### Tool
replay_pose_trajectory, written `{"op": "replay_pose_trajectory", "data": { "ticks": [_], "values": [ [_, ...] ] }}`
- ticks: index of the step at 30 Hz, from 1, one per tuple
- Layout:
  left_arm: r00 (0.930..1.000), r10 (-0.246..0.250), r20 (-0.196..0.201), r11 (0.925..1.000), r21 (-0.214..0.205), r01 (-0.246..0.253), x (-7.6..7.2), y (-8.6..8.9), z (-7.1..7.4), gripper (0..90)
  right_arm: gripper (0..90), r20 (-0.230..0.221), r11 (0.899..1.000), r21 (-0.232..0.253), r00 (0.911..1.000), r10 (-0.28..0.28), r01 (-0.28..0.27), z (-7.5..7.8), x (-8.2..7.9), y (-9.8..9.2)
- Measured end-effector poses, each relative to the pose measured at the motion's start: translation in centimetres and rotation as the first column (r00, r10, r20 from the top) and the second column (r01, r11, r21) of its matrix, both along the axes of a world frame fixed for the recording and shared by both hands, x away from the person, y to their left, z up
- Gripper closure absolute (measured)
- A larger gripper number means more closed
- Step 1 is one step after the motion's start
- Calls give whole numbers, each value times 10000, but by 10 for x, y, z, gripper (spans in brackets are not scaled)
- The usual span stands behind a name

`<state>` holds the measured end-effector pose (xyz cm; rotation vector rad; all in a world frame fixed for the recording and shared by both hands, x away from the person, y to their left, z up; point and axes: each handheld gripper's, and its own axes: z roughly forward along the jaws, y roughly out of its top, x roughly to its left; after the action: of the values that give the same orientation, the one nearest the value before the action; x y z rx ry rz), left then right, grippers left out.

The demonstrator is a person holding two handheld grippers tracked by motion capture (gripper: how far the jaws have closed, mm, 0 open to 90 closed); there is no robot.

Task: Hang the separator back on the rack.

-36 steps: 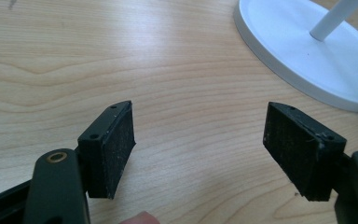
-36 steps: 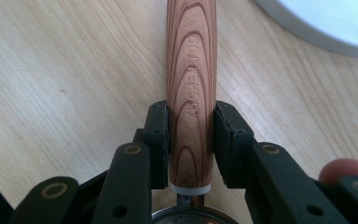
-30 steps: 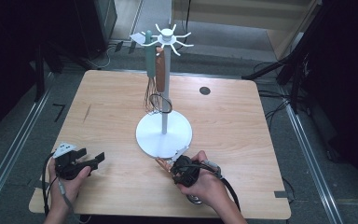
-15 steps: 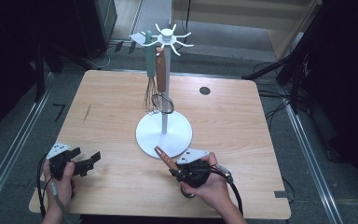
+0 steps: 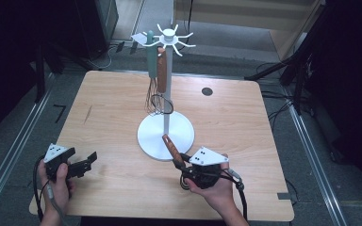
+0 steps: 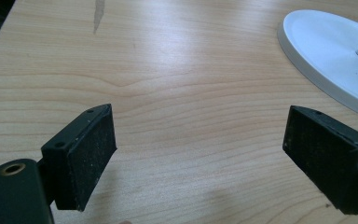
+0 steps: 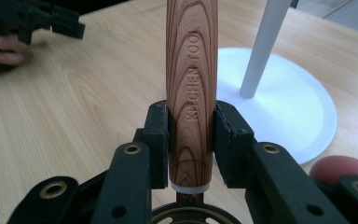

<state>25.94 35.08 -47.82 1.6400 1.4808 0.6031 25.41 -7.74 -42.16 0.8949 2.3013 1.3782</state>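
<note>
Wooden table (image 5: 103, 103): right gripper (image 5: 179, 162), clamped on a tool handle (image 7: 189, 70), has tilted it up toward the stand (image 5: 166, 136) for hanging, judging by this; left gripper (image 5: 87, 162) stays open.

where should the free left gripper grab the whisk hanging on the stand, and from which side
Best on the whisk's wooden handle, near its middle, not the wire loops below. The handle hangs upright beside the stand's white pole, on the pole's left, so the left gripper, jaws open, should probably come in level from the left. A green handle hangs close alongside, so room looks tight.
</note>
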Motion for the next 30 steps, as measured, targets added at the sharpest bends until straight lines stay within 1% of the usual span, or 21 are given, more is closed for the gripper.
{"op": "replay_pose_trajectory", "data": {
  "ticks": [3,5,6,8,9,10,11,13,16,18,20,22,27,30],
  "values": [
    [9997,120,190,9999,-8,-120,-1,1,1,98,701,214,9996,233,9997,-130,125,7,-1,-2],
    [9996,167,242,9998,49,-169,-2,2,1,98,701,437,9993,314,9988,-240,227,10,-2,-4],
    [9995,195,244,9998,64,-196,-2,2,1,98,701,429,9992,339,9988,-237,223,11,-2,-4],
    [9997,192,182,9996,204,-195,-1,2,0,98,701,594,9984,441,9976,-367,341,14,-3,-5],
    [9997,192,182,9996,204,-195,-1,2,0,97,701,619,9979,525,9973,-404,372,15,-4,-6],
    [9996,242,149,9994,247,-246,-1,2,-2,98,701,785,9970,606,9955,-526,478,16,-4,-7],
    [9996,236,161,9993,269,-241,-1,1,-2,98,701,840,9964,647,9947,-600,546,16,-4,-7],
    [9996,198,187,9989,416,-206,-1,0,-3,98,701,886,9950,768,9935,-714,646,18,-4,-9],
    [9995,225,218,9985,502,-235,0,-2,-4,98,701,994,9928,919,9914,-854,763,22,-3,-11],
    [9996,206,203,9980,592,-218,0,-3,-5,97,701,1099,9907,1035,9889,-996,883,24,-3,-12],
    [9994,212,268,9978,615,-229,0,-5,-6,97,701,1249,9890,1113,9859,-1115,978,27,-3,-14],
    [9994,207,272,9974,686,-225,0,-5,-6,97,701,1227,9879,1208,9861,-1122,974,30,-2,-15],
    [9993,288,258,9972,681,-305,1,-6,-6,98,701,1446,9829,1432,9801,-1363,1156,38,-1,-17],
    [9994,269,203,9974,657,-282,1,-6,-6,98,701,1477,9791,1648,9785,-1441,1193,44,0,-18]
  ]
}}
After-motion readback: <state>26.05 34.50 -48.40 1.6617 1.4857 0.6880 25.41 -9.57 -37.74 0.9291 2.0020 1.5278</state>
